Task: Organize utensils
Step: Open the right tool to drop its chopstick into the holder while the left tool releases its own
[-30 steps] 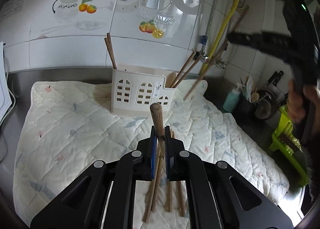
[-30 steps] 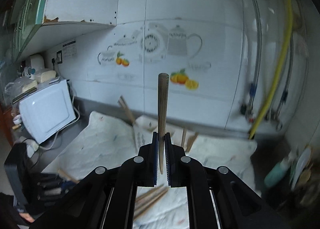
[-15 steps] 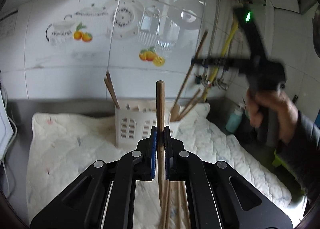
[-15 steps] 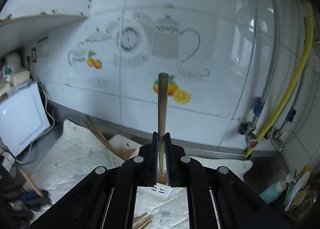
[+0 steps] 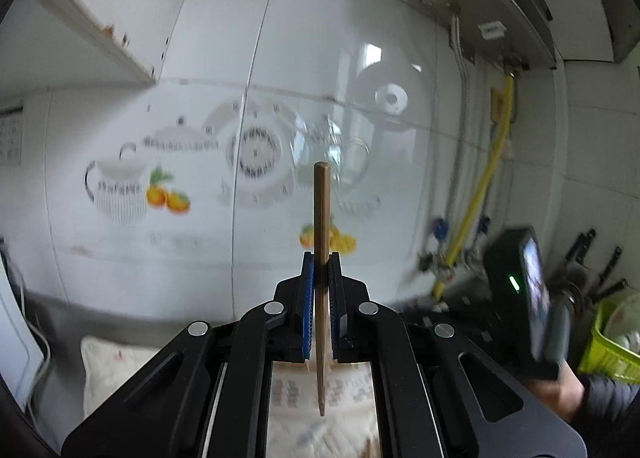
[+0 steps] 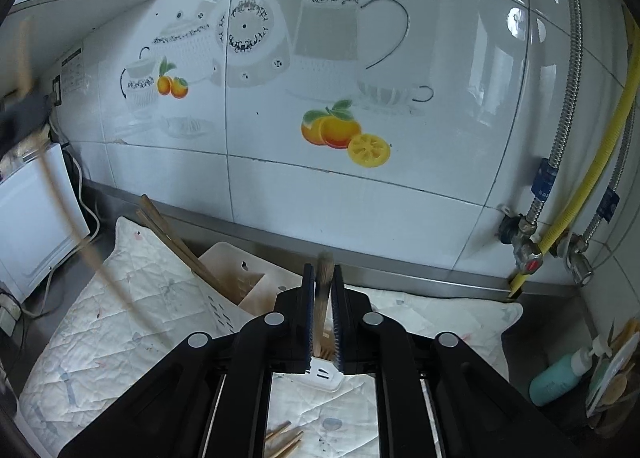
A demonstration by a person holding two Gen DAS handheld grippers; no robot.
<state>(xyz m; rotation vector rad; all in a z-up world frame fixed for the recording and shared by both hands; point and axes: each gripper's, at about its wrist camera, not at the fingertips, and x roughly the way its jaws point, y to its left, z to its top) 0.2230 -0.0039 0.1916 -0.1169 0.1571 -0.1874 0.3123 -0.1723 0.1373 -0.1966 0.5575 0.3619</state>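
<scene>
My left gripper [image 5: 320, 258] is shut on a wooden chopstick [image 5: 321, 218], held upright and high, facing the tiled wall. My right gripper [image 6: 321, 272] hangs over the white utensil holder [image 6: 236, 278]; its jaws stand slightly apart around a blurred chopstick [image 6: 324, 290] that has slid low between them. Two chopsticks [image 6: 172, 238] lean in the holder's left compartment. Loose chopsticks [image 6: 284, 440] lie on the quilted mat [image 6: 120, 322]. The right gripper's body [image 5: 524, 294] shows at the right of the left wrist view.
A white appliance [image 6: 28, 218] stands left of the mat. Taps and a yellow hose [image 6: 560, 218] are on the wall at the right. A teal bottle [image 6: 560, 378] and a green rack [image 5: 612, 338] stand at the far right.
My left gripper rose and tilted up with its chopstick. My right gripper moved over the holder, its jaws parted a little, and its chopstick slid down between them.
</scene>
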